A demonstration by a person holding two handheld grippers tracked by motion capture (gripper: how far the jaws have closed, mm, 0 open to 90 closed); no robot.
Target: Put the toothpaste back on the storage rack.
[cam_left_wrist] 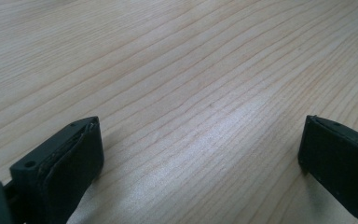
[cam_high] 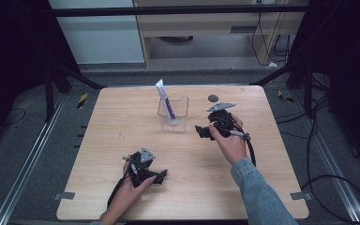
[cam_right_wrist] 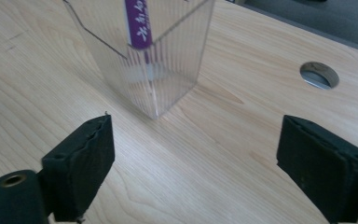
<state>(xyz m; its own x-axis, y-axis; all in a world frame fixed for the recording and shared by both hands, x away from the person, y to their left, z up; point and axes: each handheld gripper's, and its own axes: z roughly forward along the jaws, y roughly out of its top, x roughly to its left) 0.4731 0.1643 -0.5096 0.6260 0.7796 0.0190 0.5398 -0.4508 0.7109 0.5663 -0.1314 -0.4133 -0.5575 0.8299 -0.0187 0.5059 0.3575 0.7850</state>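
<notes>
Quick status from my end of the rig. My right gripper point(cam_high: 205, 131) is hanging a little above the wooden table point(cam_high: 122, 122), jaws spread wide with nothing between them. Looking down its own camera, the clear plastic container point(cam_right_wrist: 154, 60) sits straight ahead of the jaws, close but not touching, with one of its upright corners pointing right back at me. Inside it stands the white tube with the purple label point(cam_right_wrist: 137, 23), leaning against one wall; from the high view the tube point(cam_high: 165, 101) tilts with its top end poking out above the container's rim. So the thing I'm working with is in the box, just ahead of the right tool, a bit toward its left jaw.

Off past the right jaw there's a round hole in the tabletop point(cam_right_wrist: 320, 75), well apart from the container.

My left gripper point(cam_high: 161, 176) is parked low at the near side of the table, hand wrapped round it, the grey three-cornered plate point(cam_high: 145, 155) on top. Its jaws are open too, and its own camera has just bare wood grain point(cam_left_wrist: 191, 93) between and ahead of them. It's well apart from the container, which lies far off ahead of it. The right sleeve point(cam_high: 258, 192) is denim, the cable point(cam_high: 252, 151) trails back off that gripper.
</notes>
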